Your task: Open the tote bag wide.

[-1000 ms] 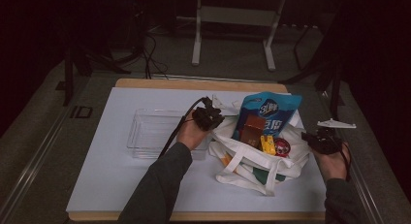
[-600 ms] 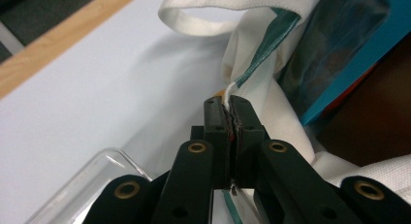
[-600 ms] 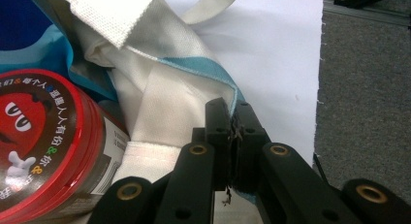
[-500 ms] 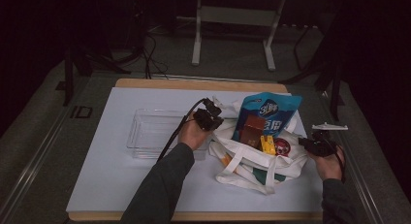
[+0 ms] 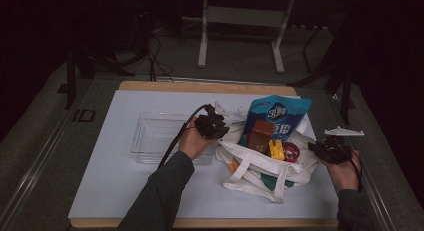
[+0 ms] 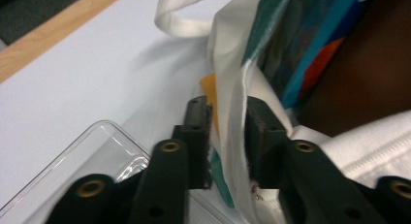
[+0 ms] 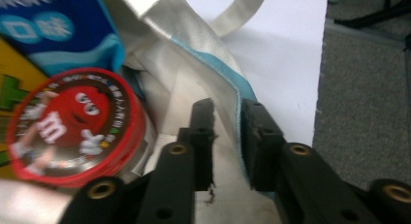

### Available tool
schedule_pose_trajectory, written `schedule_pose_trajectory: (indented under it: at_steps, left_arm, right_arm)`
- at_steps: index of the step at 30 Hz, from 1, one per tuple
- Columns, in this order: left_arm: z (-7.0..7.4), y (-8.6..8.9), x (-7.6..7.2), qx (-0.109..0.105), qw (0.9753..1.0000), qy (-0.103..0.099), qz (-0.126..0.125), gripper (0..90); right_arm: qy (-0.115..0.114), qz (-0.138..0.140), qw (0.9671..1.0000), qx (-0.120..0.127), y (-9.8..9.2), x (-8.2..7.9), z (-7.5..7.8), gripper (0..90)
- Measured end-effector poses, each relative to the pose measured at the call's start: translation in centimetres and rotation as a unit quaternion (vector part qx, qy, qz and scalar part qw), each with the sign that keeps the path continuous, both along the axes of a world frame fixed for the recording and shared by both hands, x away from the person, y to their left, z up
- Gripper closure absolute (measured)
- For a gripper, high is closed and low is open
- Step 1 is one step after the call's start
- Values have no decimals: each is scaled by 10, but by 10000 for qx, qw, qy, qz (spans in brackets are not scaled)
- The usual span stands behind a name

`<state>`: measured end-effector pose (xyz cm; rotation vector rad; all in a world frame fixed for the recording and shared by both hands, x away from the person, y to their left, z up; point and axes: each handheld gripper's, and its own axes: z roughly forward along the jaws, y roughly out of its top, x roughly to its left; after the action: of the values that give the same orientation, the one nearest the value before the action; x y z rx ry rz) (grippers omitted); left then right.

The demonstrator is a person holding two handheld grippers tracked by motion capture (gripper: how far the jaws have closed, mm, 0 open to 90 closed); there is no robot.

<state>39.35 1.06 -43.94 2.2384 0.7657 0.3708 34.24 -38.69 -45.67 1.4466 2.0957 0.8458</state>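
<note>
one tote bag [image 5: 272,166], one clear tray [image 5: 155,136]

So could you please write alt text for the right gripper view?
The right tongs pinch the white tote bag's rim between two black jaws. A round red candy tin lies inside beside a blue snack packet.

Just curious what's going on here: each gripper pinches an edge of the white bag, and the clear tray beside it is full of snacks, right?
Not quite. The tray is empty in the high view; the snacks sit in the bag. The left gripper and right gripper do each pinch a bag edge.
</note>
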Motion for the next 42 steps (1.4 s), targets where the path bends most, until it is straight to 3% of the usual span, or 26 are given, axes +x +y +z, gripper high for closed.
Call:
schedule_pose_trajectory:
  at_steps: [2,3,8,12,17,21,24,28,37,42]
  left_arm:
    - [5,3,-5,-72,9999,-87,12,644]
    - [8,6,-8,-206,9997,-133,1,644]
    - [19,12,-20,-398,9987,-313,-18,628]
    - [25,11,-33,-488,9976,-448,-177,632]
    - [25,0,-48,-529,9961,-505,-492,675]
    - [19,-12,-58,-507,9951,-521,-677,744]
    - [12,-20,-60,-524,9952,-419,-715,746]
    - [1,-33,-65,-267,9952,-416,-841,747]
    - [-27,-47,-75,124,9955,-439,-829,774]
    - [-42,-50,-77,143,9964,-303,-775,798]
  right_arm:
    - [-105,28,9999,-22,0,-5,6,703]
    - [-150,45,9999,-8,0,-8,8,691]
    - [-403,114,9991,2,0,-22,19,637]
    - [-620,158,9979,56,0,-35,28,608]
    - [-804,299,9957,357,3,-53,33,630]
    - [-755,491,9953,363,15,-66,23,721]
    - [-648,595,9957,305,25,-72,11,763]
    - [-514,685,9958,322,35,-79,-7,794]
    - [-285,593,9970,414,26,-83,-32,838]
    - [-244,535,9973,439,25,-79,-44,860]
